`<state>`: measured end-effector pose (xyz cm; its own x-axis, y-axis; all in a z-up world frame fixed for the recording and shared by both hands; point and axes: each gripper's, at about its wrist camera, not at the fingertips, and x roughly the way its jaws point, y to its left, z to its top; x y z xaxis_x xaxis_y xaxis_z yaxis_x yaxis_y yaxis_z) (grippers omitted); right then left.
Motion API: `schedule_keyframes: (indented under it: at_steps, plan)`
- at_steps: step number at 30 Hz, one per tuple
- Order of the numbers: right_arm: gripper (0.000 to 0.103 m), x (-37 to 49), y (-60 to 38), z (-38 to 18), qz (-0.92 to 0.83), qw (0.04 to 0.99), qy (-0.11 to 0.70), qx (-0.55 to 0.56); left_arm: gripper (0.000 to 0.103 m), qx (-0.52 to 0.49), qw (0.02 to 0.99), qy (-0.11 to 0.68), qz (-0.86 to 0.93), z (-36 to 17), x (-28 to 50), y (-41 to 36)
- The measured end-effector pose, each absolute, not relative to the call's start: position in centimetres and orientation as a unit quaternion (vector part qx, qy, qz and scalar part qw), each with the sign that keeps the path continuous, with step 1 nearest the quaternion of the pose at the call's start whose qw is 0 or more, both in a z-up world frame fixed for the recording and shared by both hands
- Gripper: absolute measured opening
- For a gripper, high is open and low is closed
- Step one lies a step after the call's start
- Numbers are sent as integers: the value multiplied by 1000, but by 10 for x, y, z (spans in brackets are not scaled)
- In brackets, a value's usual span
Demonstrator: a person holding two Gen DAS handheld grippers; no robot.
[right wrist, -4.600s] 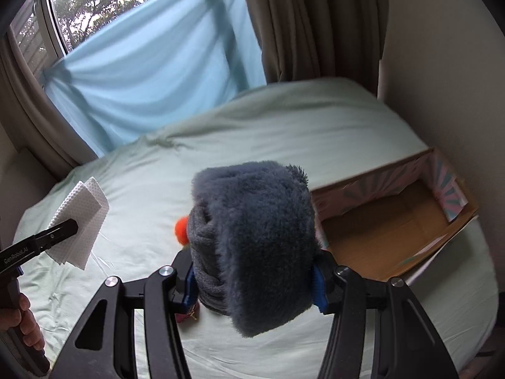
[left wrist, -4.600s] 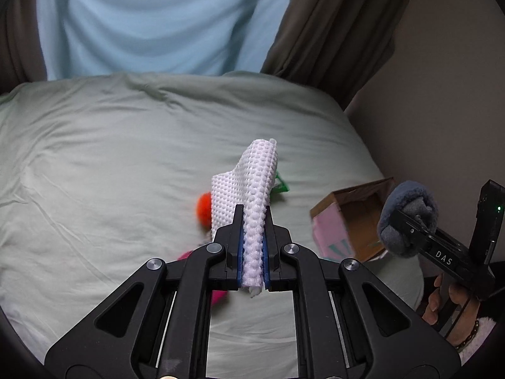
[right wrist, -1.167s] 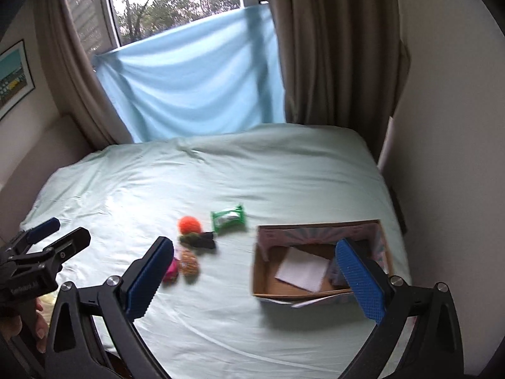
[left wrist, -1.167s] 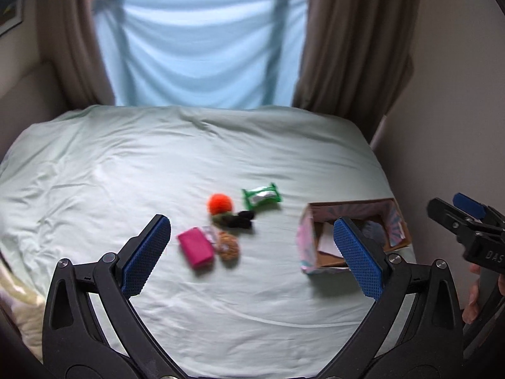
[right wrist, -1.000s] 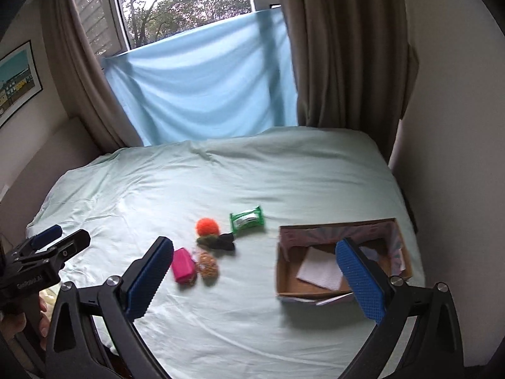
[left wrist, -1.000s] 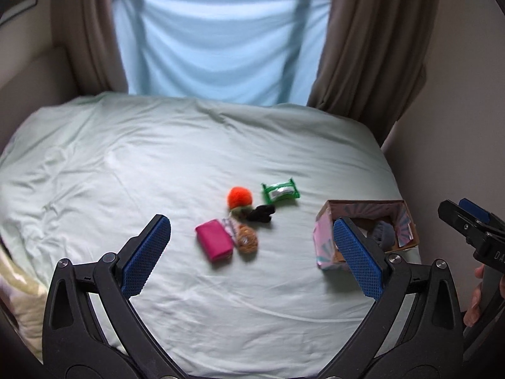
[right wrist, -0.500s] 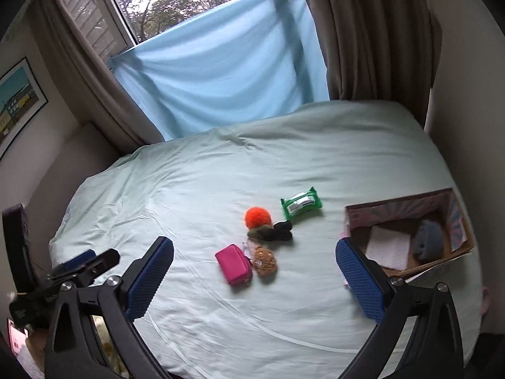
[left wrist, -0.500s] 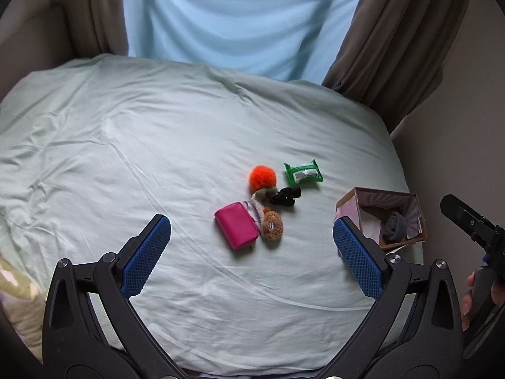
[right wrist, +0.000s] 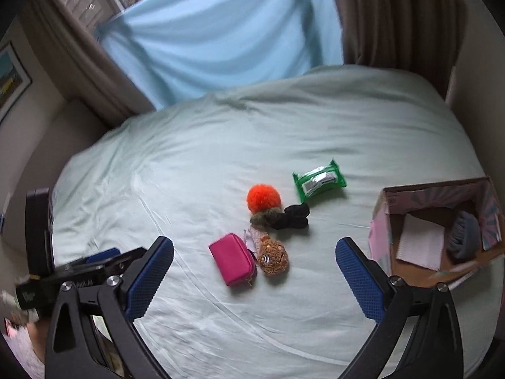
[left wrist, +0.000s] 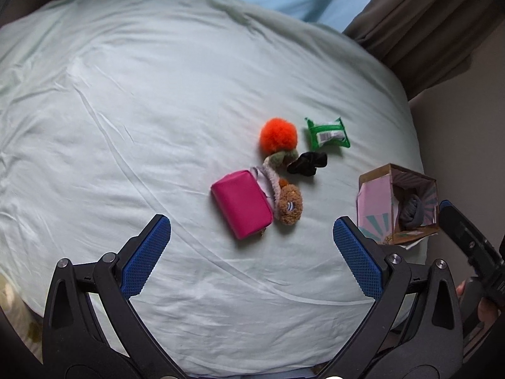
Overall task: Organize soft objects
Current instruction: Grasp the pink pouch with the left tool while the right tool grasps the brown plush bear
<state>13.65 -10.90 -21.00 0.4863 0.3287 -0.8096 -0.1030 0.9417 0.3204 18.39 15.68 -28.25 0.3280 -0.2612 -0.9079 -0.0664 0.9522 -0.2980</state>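
Soft stuff sits mid-frame: pink pouch (left wrist: 241,203), orange pompom (left wrist: 278,134). Cardboard box (right wrist: 438,221) far right. Left gripper (left wrist: 251,254) and right gripper (right wrist: 254,268) both gape wide, empty.

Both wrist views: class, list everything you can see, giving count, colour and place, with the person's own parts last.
Bed: one, pale green sheet, fills the scene.
Cardboard box: one, pink-patterned, bed's right edge.
White cloth: one, inside box.
Grey fuzzy item: one, inside box.
Orange pom-pom: one, mid-bed.
Green packet: one, right of pom-pom.
Black scrunchie: one, below pom-pom.
Pink pouch: one, nearest the cameras.
Brown plush: one, touching pouch.
Curtains: brown, flanking a blue sheet.
Left gripper: fingers open, empty.
Right gripper: fingers open, empty.
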Motion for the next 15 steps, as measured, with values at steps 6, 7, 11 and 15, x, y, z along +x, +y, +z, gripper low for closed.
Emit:
schedule_keyframes:
  at_steps: [6, 7, 11, 15]
  plan:
    - [101, 166, -97, -271, 164, 828, 531, 76, 102, -155, 772, 614, -56, -334, 211, 148]
    - [99, 171, -95, -284, 170, 821, 541, 71, 102, -153, 766, 622, -55, -345, 217, 145]
    - [91, 186, -89, -332, 189, 796, 573, 55, 102, -146, 742, 652, -53, -391, 236, 130]
    - [87, 196, -84, -376, 202, 775, 597, 47, 102, -133, 729, 670, -43, -428, 250, 119]
